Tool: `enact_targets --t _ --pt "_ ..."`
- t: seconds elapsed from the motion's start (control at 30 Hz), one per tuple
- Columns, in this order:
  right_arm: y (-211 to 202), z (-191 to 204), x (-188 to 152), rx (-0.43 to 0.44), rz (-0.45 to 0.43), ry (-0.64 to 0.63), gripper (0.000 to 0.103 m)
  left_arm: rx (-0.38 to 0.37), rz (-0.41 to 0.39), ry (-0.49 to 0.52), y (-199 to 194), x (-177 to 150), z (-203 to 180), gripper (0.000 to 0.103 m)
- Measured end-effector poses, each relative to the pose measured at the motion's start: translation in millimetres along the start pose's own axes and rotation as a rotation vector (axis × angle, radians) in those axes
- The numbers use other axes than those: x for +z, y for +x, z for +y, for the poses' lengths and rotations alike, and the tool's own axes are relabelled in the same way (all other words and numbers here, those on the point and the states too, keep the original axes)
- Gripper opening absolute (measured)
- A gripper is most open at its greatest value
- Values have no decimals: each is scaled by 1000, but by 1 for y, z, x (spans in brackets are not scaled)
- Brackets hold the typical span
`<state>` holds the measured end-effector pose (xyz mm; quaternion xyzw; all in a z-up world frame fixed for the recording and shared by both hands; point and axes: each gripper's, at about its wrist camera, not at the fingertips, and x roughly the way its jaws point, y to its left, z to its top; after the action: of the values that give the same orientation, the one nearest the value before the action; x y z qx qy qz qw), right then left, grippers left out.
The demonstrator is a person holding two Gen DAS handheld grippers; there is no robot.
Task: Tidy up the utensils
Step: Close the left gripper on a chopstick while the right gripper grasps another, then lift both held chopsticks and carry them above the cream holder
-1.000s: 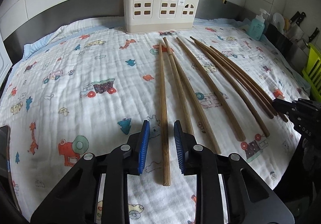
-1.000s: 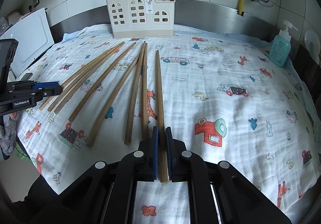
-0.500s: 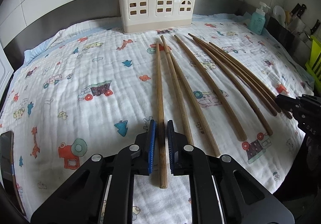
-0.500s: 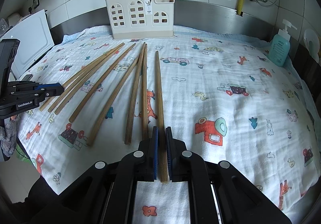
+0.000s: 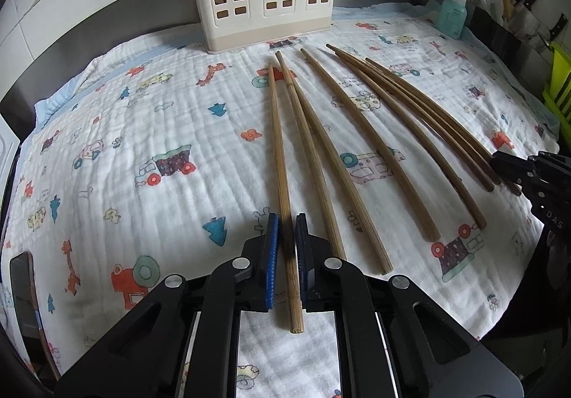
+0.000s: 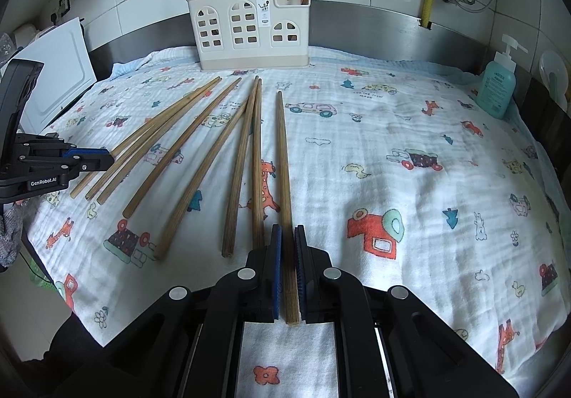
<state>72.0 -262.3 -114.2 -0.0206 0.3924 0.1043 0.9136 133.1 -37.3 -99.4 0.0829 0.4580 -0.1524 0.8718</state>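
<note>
1. The left gripper (image 5: 286, 248) was matte black plastic, with two broad linkage arms and round silver screw heads at the joints.
2. Its fingers (image 5: 273, 244) carried ribbed blue pads on their inner faces.
3. The right gripper (image 6: 287, 255) had the same black frame, silver screws and blue-padded fingers (image 6: 276, 255).
4. Seen from the side in the right wrist view, the left gripper bore white "GenRobot.AI" lettering on its black body.
</note>
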Motion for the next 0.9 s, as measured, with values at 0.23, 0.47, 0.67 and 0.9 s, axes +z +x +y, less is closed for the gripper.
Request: enact_targets --t 0.23,0.47,0.67,0.9 --pt "-11 5 6 3 -31 -6 7 -17 -34 -52 -8 0 6 6" --pt "-43 10 29 -2 -134 -23 7 -25 -141 -65 -39 12 11 6" --pt "-67 12 61 10 -226 -29 7 -30 -227 -75 -63 27 16 6" --pt "-78 8 111 44 -280 -17 7 -38 -297 -70 -80 51 23 6"
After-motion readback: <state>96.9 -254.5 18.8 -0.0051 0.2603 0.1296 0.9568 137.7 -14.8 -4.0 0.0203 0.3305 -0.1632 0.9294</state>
